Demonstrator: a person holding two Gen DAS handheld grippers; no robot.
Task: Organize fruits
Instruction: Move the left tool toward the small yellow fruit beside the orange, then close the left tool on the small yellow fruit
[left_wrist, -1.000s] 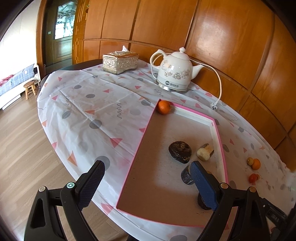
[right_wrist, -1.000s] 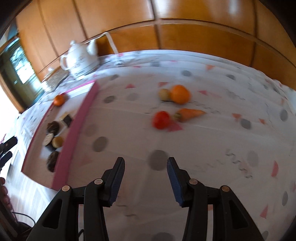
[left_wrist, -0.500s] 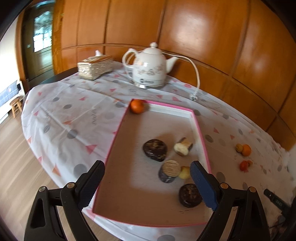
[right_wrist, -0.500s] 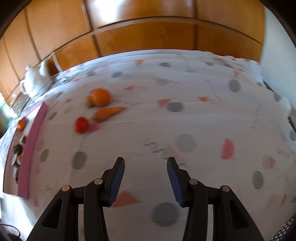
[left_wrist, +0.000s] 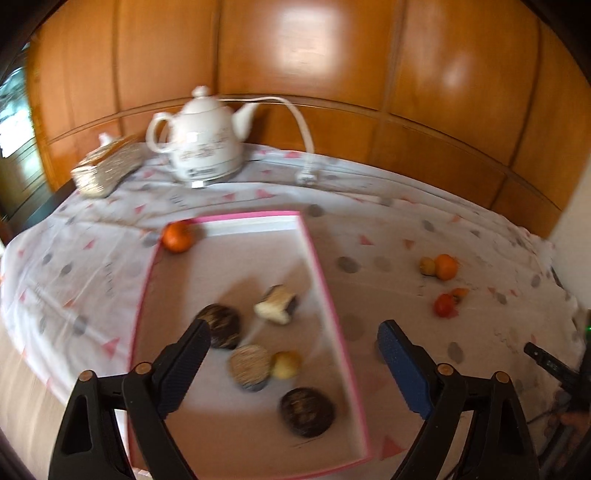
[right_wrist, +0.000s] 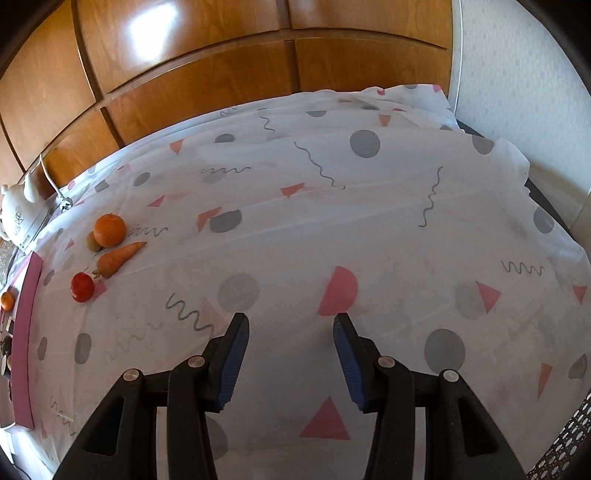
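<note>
Hovering, both grippers empty, jaws open.
Left gripper (left_wrist: 293, 354) jaws just narrowed slightly over tray (left_wrist: 334, 295); right gripper (right_wrist: 290, 354) has two oranges (right_wrist: 109, 230), one tomato (right_wrist: 82, 287), one carrot (right_wrist: 119, 257) at ten o'clock.

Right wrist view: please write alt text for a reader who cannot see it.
The open, empty right gripper hangs over a patterned tablecloth. Far left lie an orange, a carrot and a tomato, beside a pink-edged tray.
</note>
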